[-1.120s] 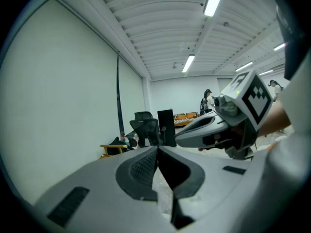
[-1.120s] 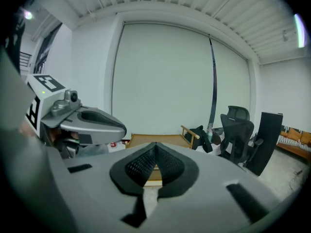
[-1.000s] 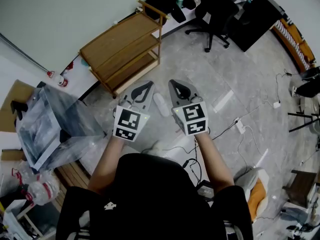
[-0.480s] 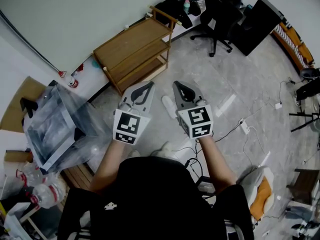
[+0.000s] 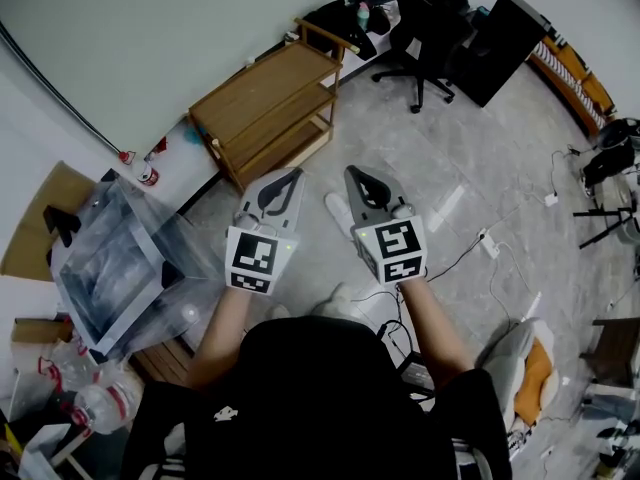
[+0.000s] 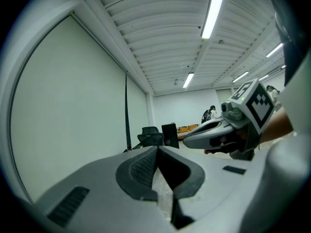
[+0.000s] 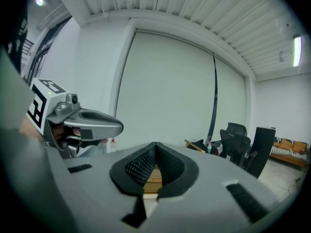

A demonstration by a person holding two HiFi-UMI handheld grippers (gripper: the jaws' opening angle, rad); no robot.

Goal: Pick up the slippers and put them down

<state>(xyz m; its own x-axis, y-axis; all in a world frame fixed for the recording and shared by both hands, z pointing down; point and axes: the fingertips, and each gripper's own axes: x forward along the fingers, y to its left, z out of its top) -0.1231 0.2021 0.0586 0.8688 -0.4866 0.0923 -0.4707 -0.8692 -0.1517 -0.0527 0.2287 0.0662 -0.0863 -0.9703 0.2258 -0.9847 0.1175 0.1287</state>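
Note:
One white slipper [image 5: 338, 212] lies on the grey floor, seen in the gap between my two grippers in the head view. A pale shape [image 5: 333, 299] close to the person's body may be the other slipper; I cannot tell. My left gripper [image 5: 291, 175] and right gripper [image 5: 357, 173] are held side by side in the air above the floor, pointing forward. Both are shut with nothing in them. The left gripper view shows its jaws [image 6: 158, 149] closed at the tip, with the right gripper [image 6: 228, 130] beside it. The right gripper [image 7: 155, 144] is likewise closed, and the left gripper [image 7: 80, 123] shows at that view's left.
A wooden shelf cart [image 5: 265, 108] stands against the wall ahead to the left. A clear plastic-wrapped box [image 5: 120, 268] sits at the left. A black office chair [image 5: 425, 18] and a black cabinet [image 5: 500, 33] are further back. Cables and a power strip [image 5: 488, 244] lie on the floor at the right.
Both grippers have risen a little and moved forward together, staying shut and empty. The head view has shifted, so the slipper and the shelf cart sit slightly further right.

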